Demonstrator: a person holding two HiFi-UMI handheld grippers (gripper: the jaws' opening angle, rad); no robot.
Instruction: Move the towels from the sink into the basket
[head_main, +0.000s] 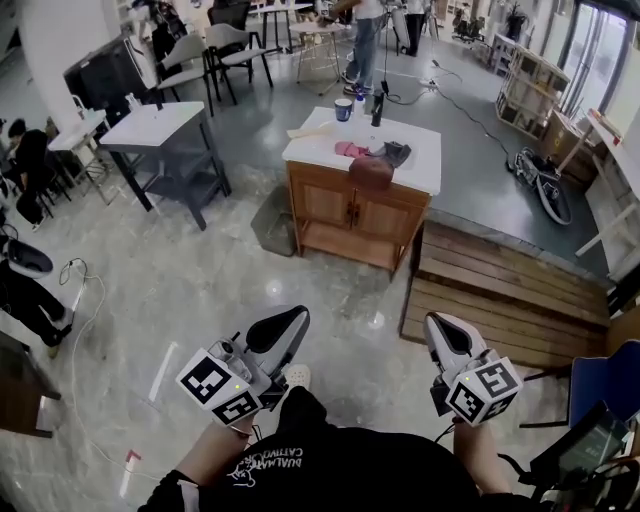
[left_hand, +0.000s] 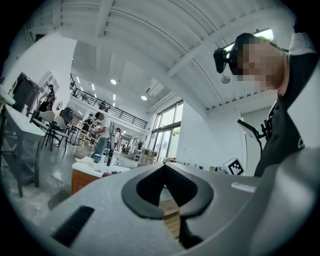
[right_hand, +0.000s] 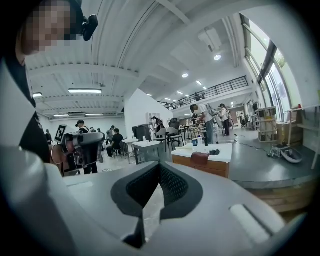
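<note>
On the far counter (head_main: 425, 165), towels (head_main: 372, 158) were seen well apart from the left gripper (head_main: 288, 320) and right gripper (head_main: 440, 325), both held closed and empty above grey floor (head_main: 200, 265).

Towels (head_main: 370, 170) on the far cabinet (head_main: 345, 205) are too small to count — folds and edges unclear

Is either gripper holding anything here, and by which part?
Nothing is held. The left gripper and the right gripper are both shut and empty; the towels lie far off at the sink.
</note>
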